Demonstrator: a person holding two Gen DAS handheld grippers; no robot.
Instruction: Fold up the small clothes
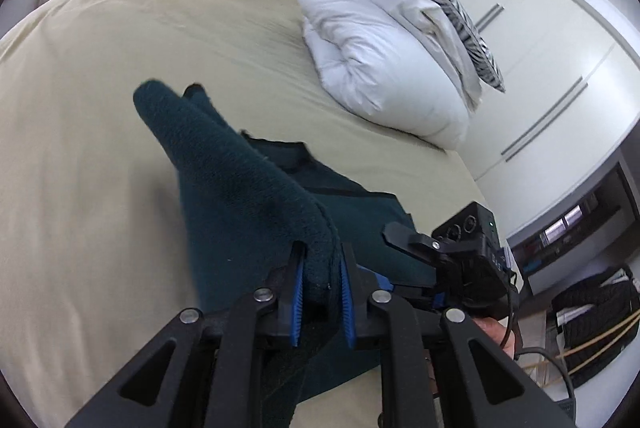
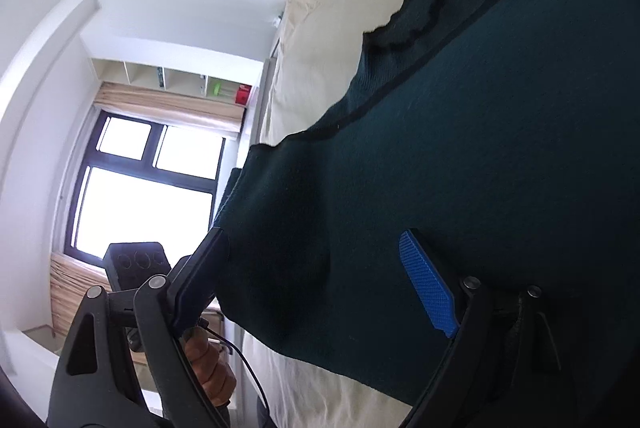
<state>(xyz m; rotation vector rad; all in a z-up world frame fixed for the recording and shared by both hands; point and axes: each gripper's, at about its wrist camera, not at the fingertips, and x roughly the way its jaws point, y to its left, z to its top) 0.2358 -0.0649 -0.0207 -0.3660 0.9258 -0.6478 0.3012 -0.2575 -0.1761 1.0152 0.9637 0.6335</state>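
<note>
A fold of the dark green sweater (image 1: pixel 248 195) is pinched by the left gripper (image 1: pixel 322 292) at lower centre, its long axis running toward upper left over the bed (image 1: pixel 100 87), while the right gripper (image 2: pixel 320 284) is spread wide around the sweater's near edge.

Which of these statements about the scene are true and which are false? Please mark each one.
1. The left gripper is shut on the garment. True.
2. The right gripper is shut. False: its jaws stand wide open.
3. The garment is red. False: it is dark green.
4. The garment lies on a beige sheet. True.
5. A white duvet lies folded on the bed. True.
</note>
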